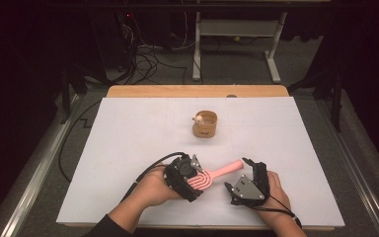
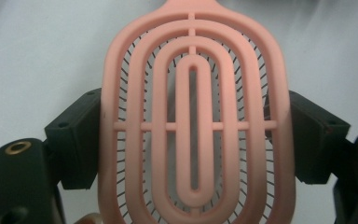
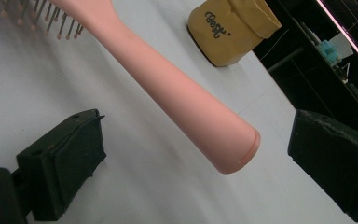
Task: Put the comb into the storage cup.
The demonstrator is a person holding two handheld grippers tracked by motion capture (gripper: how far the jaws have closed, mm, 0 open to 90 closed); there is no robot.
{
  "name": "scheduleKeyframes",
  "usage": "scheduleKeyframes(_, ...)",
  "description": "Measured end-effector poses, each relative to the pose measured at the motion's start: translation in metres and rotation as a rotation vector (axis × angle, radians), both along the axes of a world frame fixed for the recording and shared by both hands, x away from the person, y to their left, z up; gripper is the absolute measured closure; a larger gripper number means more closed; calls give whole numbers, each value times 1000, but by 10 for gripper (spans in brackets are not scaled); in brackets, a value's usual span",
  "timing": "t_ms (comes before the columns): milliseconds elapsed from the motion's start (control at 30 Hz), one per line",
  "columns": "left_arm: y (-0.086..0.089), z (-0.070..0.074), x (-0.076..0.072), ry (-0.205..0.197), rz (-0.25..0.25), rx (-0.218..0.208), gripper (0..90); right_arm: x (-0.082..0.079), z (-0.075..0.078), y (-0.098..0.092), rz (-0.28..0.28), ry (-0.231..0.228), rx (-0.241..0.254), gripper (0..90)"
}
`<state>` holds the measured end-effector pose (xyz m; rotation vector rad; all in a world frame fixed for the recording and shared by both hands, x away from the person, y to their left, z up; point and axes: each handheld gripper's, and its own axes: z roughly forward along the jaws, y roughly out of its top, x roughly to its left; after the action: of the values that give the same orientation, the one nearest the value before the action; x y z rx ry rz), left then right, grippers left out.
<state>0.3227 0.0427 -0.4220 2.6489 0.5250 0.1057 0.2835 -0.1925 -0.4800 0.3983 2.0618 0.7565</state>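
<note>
While my left hand-held gripper (image 1: 193, 174) pinches the head of the pink hairbrush (image 1: 212, 175) by its two long edges, the brush sits low in the high view, just right of centre, its handle slanting up toward the right. My right hand-held gripper (image 3: 191, 158) has its jaws spread, and in its own view the handle's round end lies between them, touching neither pad. Bristles show at the upper left of that view. A small tan container (image 1: 205, 124) stands well apart, above the middle of the white surface (image 1: 128, 138).
</note>
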Motion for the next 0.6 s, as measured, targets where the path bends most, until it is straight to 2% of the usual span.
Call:
scheduleKeyframes(100, 0, 0, 0, -1, -1, 1, 182, 0, 1, 1, 6, -8, -25, 49)
scheduleKeyframes(133, 0, 0, 0, 0, -2, 1, 182, 0, 0, 2, 2, -7, -15, 51)
scheduleKeyframes(167, 0, 0, 0, -1, -3, 2, 183, 0, 0, 3, 13, -7, -28, 53)
scheduleKeyframes(600, 0, 0, 0, 6, 4, -4, 182, -4, 2, 11, 21, -29, -42, 64)
